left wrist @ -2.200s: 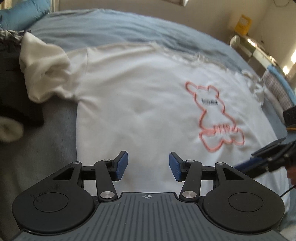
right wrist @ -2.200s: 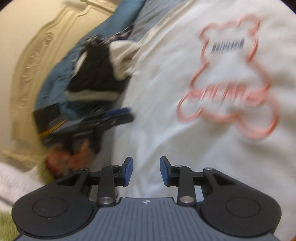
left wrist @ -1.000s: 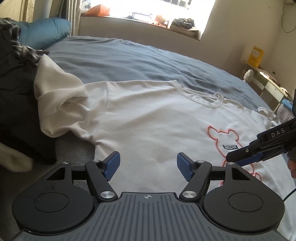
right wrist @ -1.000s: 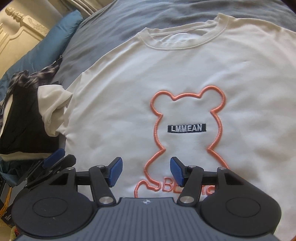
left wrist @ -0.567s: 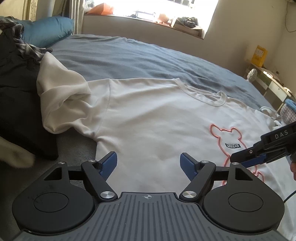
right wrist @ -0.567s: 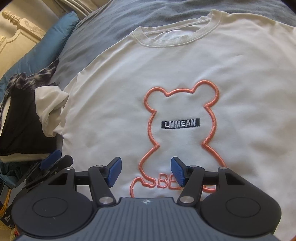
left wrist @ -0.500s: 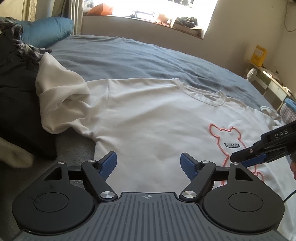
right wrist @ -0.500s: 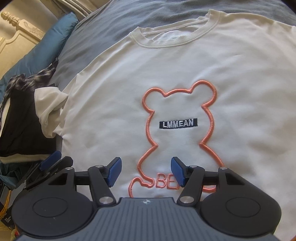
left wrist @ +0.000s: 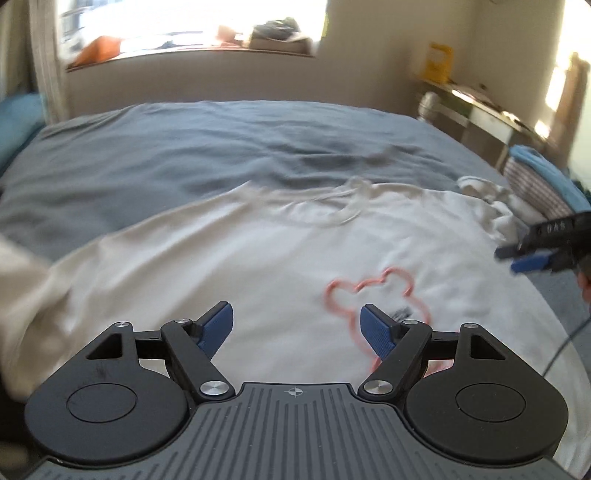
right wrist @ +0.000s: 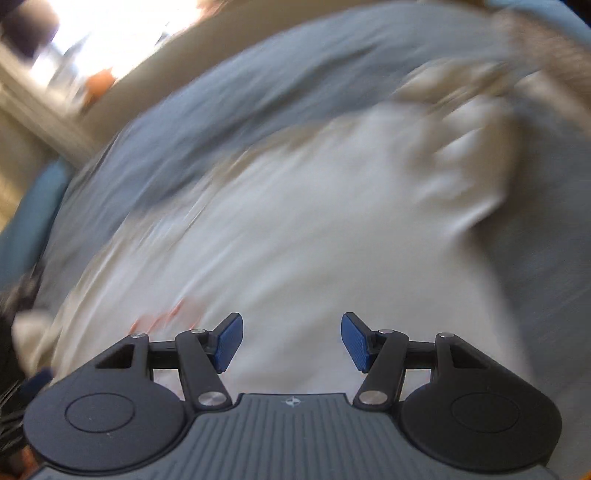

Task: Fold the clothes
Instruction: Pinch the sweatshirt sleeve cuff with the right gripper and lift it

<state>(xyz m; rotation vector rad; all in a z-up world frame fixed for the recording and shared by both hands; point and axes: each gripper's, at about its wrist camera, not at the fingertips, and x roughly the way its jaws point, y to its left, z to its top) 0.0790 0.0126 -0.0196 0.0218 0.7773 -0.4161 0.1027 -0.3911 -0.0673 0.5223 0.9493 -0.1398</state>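
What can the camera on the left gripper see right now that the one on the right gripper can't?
Only the left view shows the pink bear outline clearly, the shirt's collar, the side table and the right gripper from outside, jaws apart. Only the right view, heavily blurred, shows the crumpled sleeve up close. Both show the white T-shirt spread on the blue-grey bed cover, the bright window, and open, empty blue-padded jaws.

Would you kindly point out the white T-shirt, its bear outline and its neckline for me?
white T-shirt (left wrist: 221,266), left wrist view, plain chest fabric.
bear outline (left wrist: 369,286), left wrist view, top of the head.
neckline (left wrist: 351,210), left wrist view, collar band.
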